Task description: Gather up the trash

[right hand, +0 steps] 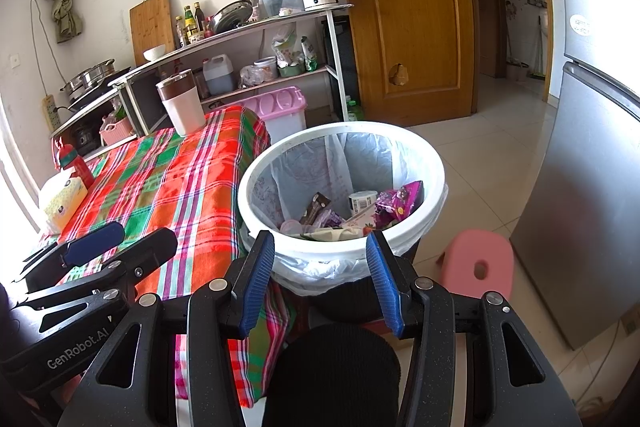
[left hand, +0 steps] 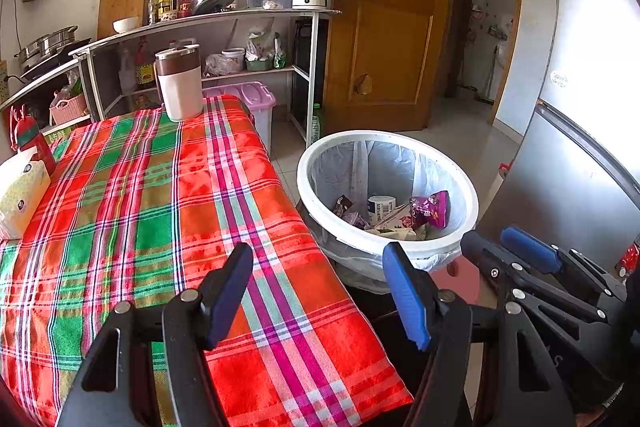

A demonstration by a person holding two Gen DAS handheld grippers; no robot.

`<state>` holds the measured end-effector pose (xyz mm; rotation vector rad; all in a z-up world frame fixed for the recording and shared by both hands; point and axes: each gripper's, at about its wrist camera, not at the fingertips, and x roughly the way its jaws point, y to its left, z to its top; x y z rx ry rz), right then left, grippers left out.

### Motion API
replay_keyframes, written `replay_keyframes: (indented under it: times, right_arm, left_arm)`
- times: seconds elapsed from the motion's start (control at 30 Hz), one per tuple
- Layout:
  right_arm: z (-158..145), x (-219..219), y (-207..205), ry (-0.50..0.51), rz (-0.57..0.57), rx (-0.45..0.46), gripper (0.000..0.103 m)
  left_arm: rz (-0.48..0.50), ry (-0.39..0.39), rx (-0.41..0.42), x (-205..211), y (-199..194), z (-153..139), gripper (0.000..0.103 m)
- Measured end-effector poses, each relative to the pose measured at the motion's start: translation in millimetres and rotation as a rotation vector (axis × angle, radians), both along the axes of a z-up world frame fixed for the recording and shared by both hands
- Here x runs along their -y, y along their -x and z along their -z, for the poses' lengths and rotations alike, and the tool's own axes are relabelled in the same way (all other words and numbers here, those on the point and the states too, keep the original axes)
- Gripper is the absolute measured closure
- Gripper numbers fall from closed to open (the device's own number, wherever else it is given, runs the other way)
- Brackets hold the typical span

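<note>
Both claws, left [left hand: 320, 291] and right [right hand: 320, 279], gape empty near trash bin [right hand: 400, 131].

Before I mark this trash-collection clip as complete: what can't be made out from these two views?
- Table near edge: hidden in both views by the left gripper and right gripper, so leftover trash there can't be ruled out.
- Bin bottom: covered by the purple wrapper and other wrappers; the near rim hides the near inside wall.
- Cup label in the bin: too small to read.
- Tissue pack: cut off by the left wrist view's edge.
</note>
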<state>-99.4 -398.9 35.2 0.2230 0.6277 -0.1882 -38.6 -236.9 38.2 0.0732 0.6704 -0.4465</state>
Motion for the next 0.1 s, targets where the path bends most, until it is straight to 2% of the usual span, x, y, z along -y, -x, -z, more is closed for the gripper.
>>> replay_keyframes:
  times: [0.1]
  right_arm:
    - [0.2,0.1,-0.1,0.000,0.000,-0.002,0.054]
  left_arm:
    - [0.002,0.000,-0.004,0.8,0.3,1.1,0.034]
